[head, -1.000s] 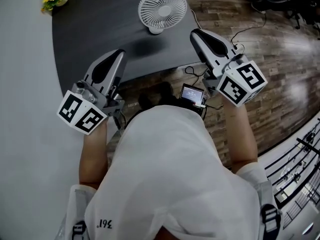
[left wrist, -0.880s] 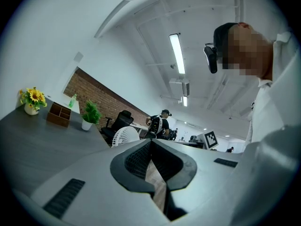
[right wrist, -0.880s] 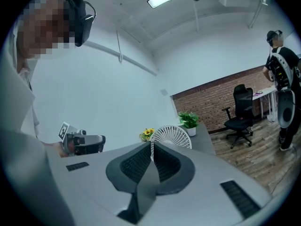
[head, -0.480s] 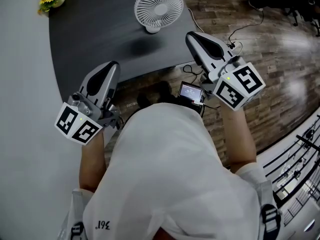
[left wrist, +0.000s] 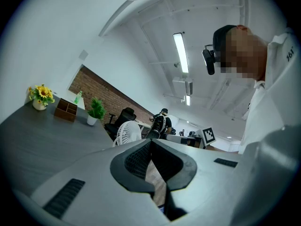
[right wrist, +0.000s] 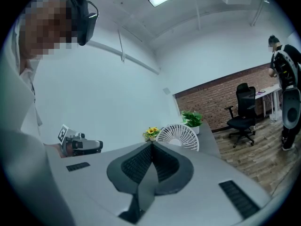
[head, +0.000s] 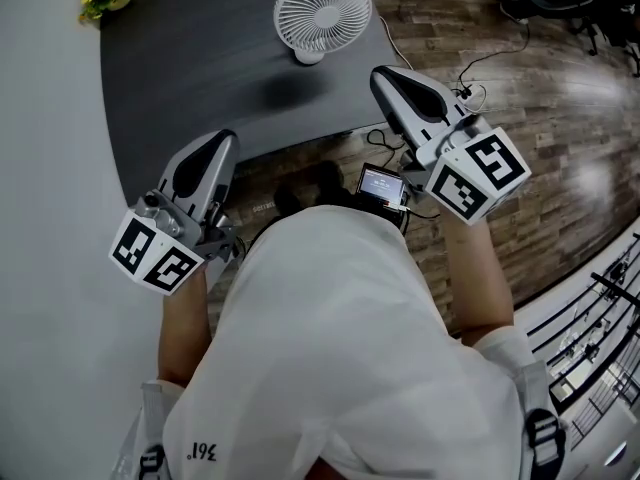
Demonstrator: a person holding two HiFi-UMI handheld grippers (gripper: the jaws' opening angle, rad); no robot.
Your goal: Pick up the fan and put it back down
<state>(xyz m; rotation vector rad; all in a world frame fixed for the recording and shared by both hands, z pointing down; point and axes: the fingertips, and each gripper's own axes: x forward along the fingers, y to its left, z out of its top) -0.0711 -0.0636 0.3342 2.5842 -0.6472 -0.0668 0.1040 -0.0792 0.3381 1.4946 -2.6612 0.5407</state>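
1. Bench [head: 190, 78]: dark top that carries the fan.
2. Fan [head: 322, 13]: white, upright on its own base near the bench's far right edge, well apart from both grippers. This fits either awaiting a lift or already set back down.
3. Left gripper [head: 224, 138], right gripper [head: 381, 74]: fingers pressed together, empty, held near the body, aimed benchward.
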